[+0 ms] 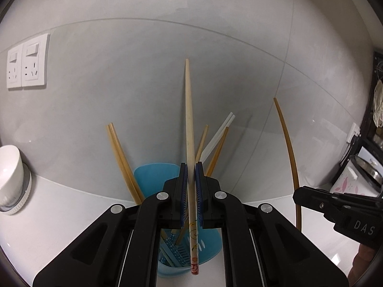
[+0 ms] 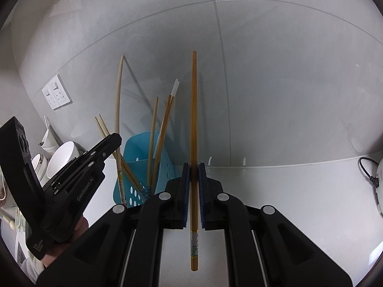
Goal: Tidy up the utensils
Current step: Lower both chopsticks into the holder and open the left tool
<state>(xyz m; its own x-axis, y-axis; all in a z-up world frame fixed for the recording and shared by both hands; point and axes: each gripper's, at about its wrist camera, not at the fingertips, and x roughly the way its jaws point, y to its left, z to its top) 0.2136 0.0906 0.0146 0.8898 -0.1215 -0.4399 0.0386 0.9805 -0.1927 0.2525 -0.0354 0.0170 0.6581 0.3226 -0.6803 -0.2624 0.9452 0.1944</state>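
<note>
— Both claws are pinched shut on chopsticks: the left gripper (image 1: pixel 191 167) clamps a pale wooden chopstick (image 1: pixel 189 119) with a printed end, and the right gripper (image 2: pixel 194 167) clamps an amber chopstick (image 2: pixel 194 119).

— And where do they go?

— Into the blue holder (image 1: pixel 146 174), most likely. It stands on the white counter (image 1: pixel 71 210) against the wall, already holding several chopsticks that lean outward. The pale one hangs right over its mouth; the amber one is off to the holder's right side.

— So how should the drop be done well?

— The printed end should be lowered well inside the rim before the pads part (a high release could bounce the stick off the leaning ones). The second chopstick then needs bringing across over the opening.

— What surrounds it?

— Grey wall tiles (image 2: pixel 287 83), a double socket (image 1: pixel 26 64), a white bowl (image 1: pixel 9 167) to the left, and an appliance cord (image 2: pixel 368 172) at the far right.
</note>
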